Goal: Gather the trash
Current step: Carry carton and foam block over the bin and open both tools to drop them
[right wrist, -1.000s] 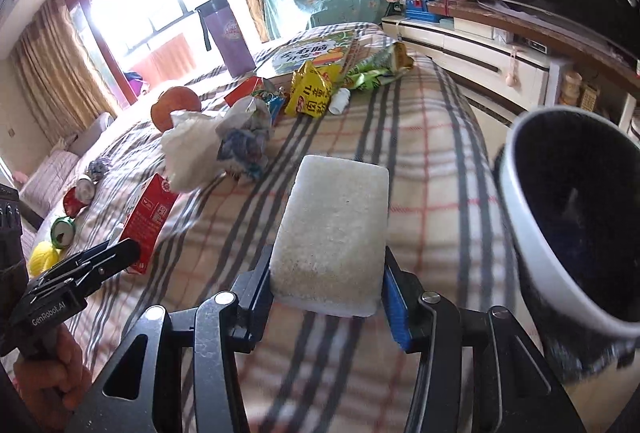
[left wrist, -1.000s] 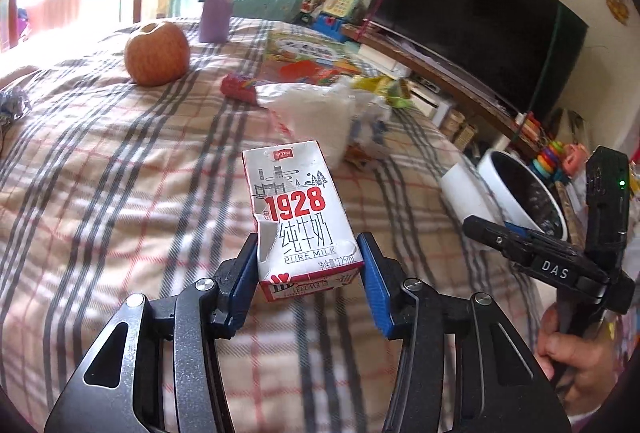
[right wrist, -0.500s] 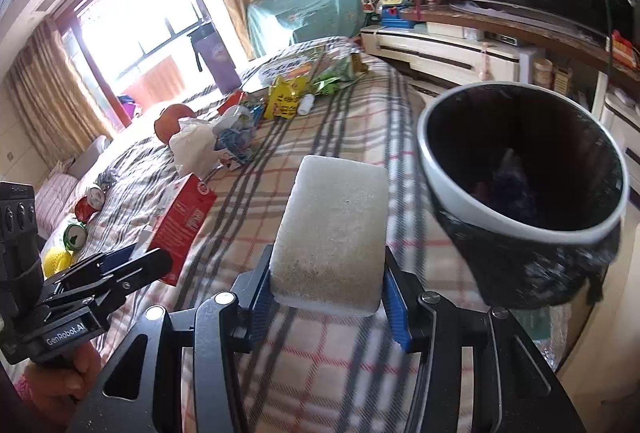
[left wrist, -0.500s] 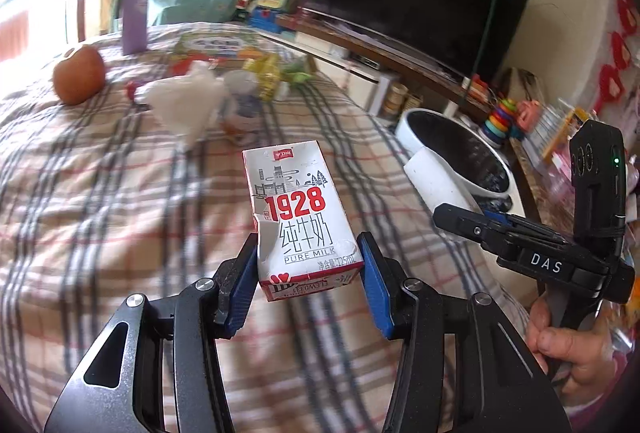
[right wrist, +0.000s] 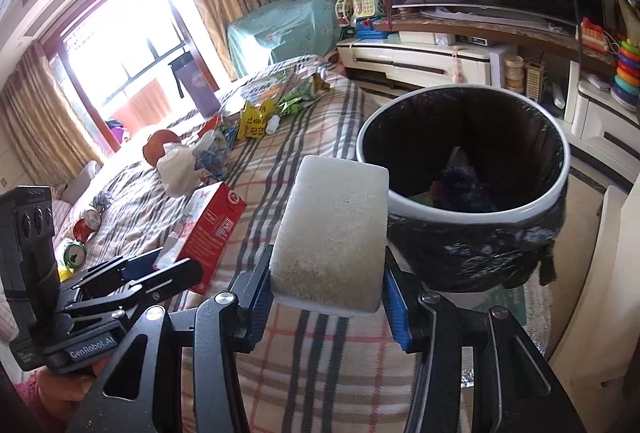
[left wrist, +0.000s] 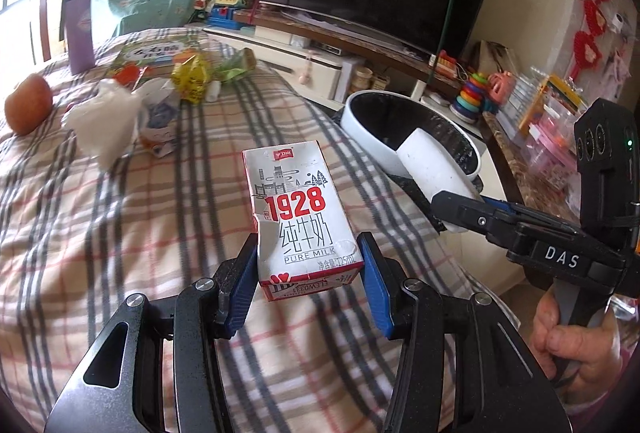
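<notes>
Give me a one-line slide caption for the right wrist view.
Right gripper carries a white foam block beside the black-lined trash bin; left gripper alongside holds a milk carton.

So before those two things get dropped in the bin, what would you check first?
1. Left tongs clamped on the white-and-red 1928 milk carton: ok.
2. Right tongs clamped on the white foam block: ok.
3. White round bin with black liner open, room inside: ok.
4. Foam block over the bin mouth: not ok, it sits beside the rim.
5. Milk carton over the bin: not ok, above the plaid blanket.
6. Carton empty: cannot tell.
</notes>
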`<action>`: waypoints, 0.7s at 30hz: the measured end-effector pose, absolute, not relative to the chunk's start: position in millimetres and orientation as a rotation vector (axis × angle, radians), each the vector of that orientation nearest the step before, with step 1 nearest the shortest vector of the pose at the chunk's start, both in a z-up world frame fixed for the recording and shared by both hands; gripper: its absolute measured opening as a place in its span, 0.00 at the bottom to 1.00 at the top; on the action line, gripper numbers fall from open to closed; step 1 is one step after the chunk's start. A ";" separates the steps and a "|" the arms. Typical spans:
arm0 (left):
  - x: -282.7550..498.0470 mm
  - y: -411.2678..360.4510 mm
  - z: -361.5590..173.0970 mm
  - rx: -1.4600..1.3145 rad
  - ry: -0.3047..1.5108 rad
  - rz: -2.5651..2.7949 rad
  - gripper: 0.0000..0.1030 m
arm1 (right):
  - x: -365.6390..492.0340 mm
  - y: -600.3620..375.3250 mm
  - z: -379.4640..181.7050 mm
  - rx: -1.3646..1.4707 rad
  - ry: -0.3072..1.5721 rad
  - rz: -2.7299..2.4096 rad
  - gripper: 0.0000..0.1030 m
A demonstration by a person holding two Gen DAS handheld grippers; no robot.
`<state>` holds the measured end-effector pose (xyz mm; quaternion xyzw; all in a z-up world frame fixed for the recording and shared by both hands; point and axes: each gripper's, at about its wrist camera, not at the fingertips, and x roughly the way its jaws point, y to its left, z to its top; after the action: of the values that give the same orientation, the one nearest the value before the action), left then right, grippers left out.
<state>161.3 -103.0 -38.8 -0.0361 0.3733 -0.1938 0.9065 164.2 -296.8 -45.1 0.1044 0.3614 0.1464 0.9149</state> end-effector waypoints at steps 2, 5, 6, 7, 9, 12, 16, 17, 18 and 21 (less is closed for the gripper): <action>163.7 -106.5 -38.5 -0.070 0.772 -0.405 0.46 | 163.9 -300.3 -43.1 0.217 0.737 0.294 0.48; 167.4 -110.1 -37.8 -0.065 0.775 -0.410 0.46 | 163.8 -306.5 -41.1 0.226 0.730 0.285 0.48; 168.2 -112.0 -37.5 -0.062 0.775 -0.412 0.46 | 163.8 -308.6 -40.4 0.230 0.727 0.281 0.48; 168.7 -112.8 -37.7 -0.059 0.774 -0.414 0.46 | 164.0 -310.6 -39.7 0.231 0.725 0.278 0.48; 170.3 -116.8 -37.0 -0.050 0.773 -0.419 0.46 | 164.3 -312.9 -38.3 0.233 0.720 0.270 0.48; 172.7 -121.4 -35.6 -0.041 0.771 -0.428 0.46 | 164.2 -318.3 -37.0 0.239 0.715 0.258 0.48; 175.7 -129.4 -33.9 -0.035 0.770 -0.441 0.46 | 163.5 -325.3 -35.8 0.243 0.709 0.241 0.48; 176.3 -131.1 -33.3 -0.034 0.769 -0.445 0.46 | 163.4 -326.9 -35.4 0.245 0.707 0.237 0.48; 176.5 -132.5 -32.7 -0.033 0.768 -0.447 0.46 | 163.5 -329.4 -34.9 0.248 0.705 0.234 0.48; 178.4 -138.7 -30.8 -0.026 0.767 -0.456 0.46 | 163.7 -336.4 -34.0 0.257 0.698 0.221 0.48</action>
<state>178.4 -138.7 -30.8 -0.0128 0.3707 -0.2207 0.9021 163.7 -336.4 -34.0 0.1251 0.3403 0.1079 0.9257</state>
